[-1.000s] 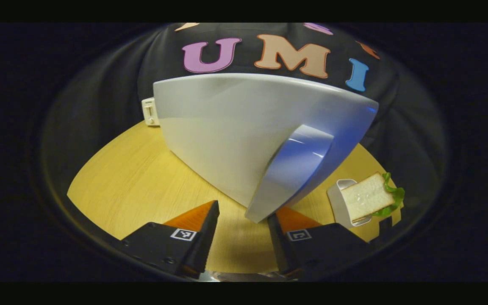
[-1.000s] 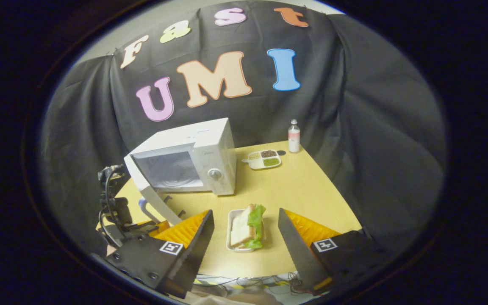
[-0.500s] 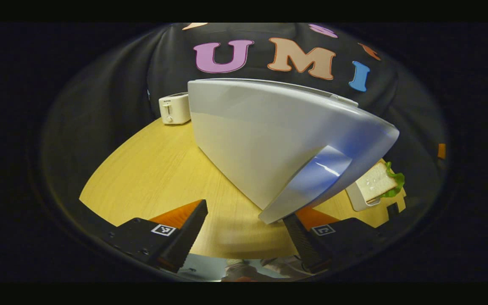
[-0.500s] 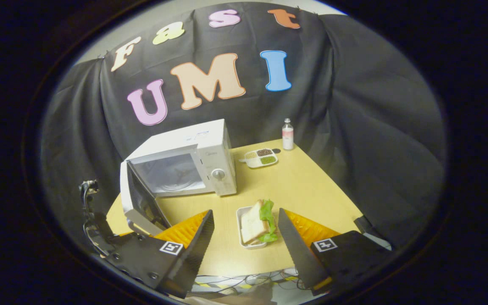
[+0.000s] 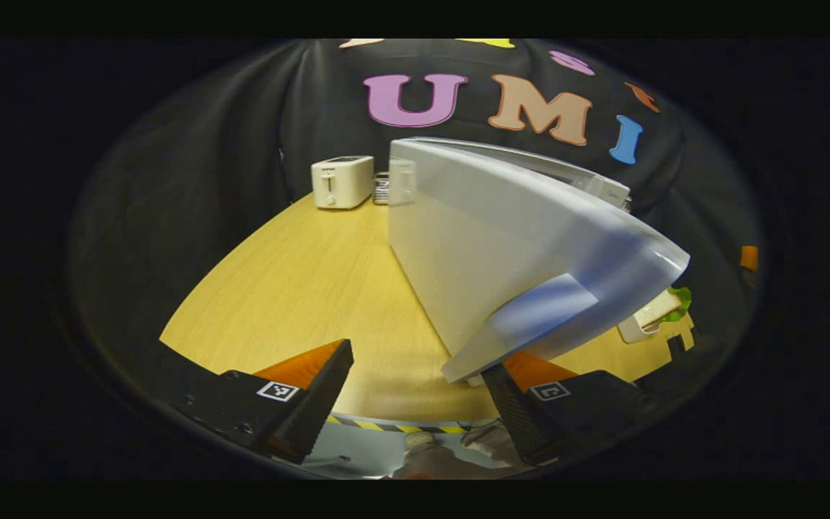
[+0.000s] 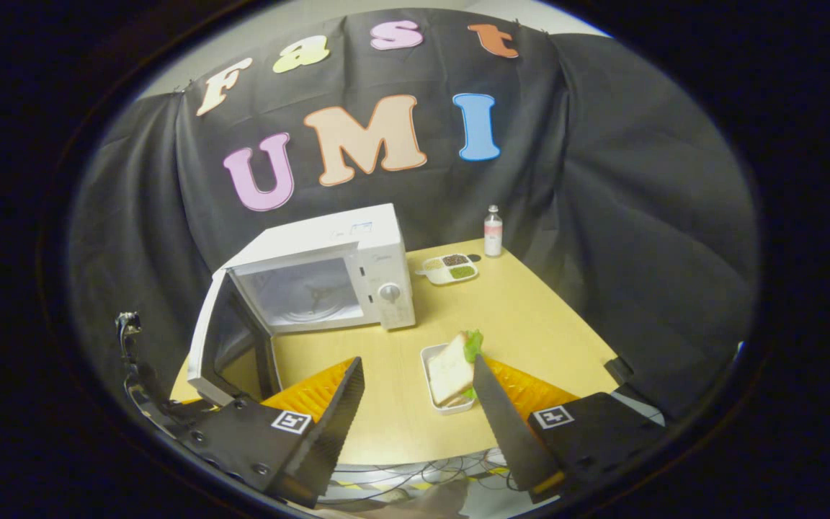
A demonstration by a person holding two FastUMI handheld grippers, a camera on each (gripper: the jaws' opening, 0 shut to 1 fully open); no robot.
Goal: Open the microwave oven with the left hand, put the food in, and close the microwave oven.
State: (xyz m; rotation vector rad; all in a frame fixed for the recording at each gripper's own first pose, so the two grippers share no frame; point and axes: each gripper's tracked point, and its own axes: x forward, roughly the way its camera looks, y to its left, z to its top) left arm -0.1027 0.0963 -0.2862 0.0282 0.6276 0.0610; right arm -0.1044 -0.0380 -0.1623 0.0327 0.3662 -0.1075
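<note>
On the yellow wooden table (image 6: 530, 324) stands one white microwave oven (image 6: 328, 277), its door (image 6: 217, 342) swung wide toward the near left corner and the cavity bare. One sandwich (image 6: 452, 366) with a green lettuce edge sits upright in one small white tray (image 6: 438, 382) near the front edge, well apart from the oven. Further back I count one divided dish (image 6: 447, 268) and one small bottle (image 6: 492, 231); from the left gripper view, one toaster (image 5: 343, 182) too. Both grippers are spread wide, holding nothing: the right gripper (image 6: 418, 422) hangs near the tray, one finger overlapping the sandwich, while the left gripper (image 5: 418, 404) sits just beneath the door's handle (image 5: 523, 324). That handle is blurred, possibly touching a finger.
</note>
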